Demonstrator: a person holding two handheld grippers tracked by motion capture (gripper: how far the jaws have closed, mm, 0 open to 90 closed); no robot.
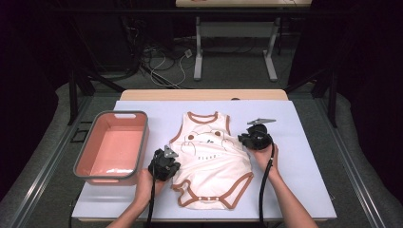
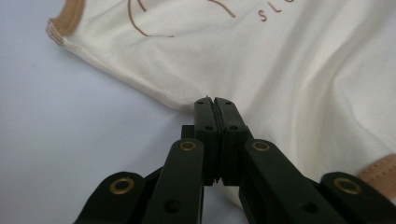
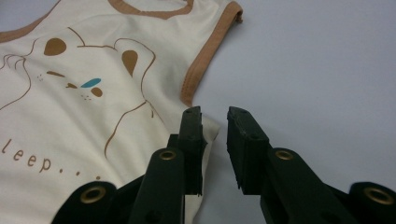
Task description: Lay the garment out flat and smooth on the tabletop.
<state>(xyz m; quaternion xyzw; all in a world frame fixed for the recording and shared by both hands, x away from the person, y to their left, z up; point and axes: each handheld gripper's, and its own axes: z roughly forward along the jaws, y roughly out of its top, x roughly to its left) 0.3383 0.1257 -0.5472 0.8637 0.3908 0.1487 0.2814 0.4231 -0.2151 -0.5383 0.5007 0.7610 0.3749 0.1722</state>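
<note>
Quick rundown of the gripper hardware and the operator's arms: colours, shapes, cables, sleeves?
Both grippers, left gripper and right gripper, are black, each topped by a grey three-cornered plate. Jaws are flat black linkage bars with brass-coloured rivets and ribbed pads. A black cable trails from each along the forearm. Forearms are bare, with no sleeves in view.

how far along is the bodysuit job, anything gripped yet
Done: the bodysuit lies spread on the table. In hand: the left gripper has pinched its side edge shut; the right gripper stands open at the opposite edge. Left: right grip, any folding; the pink bin holds no garment.
</note>
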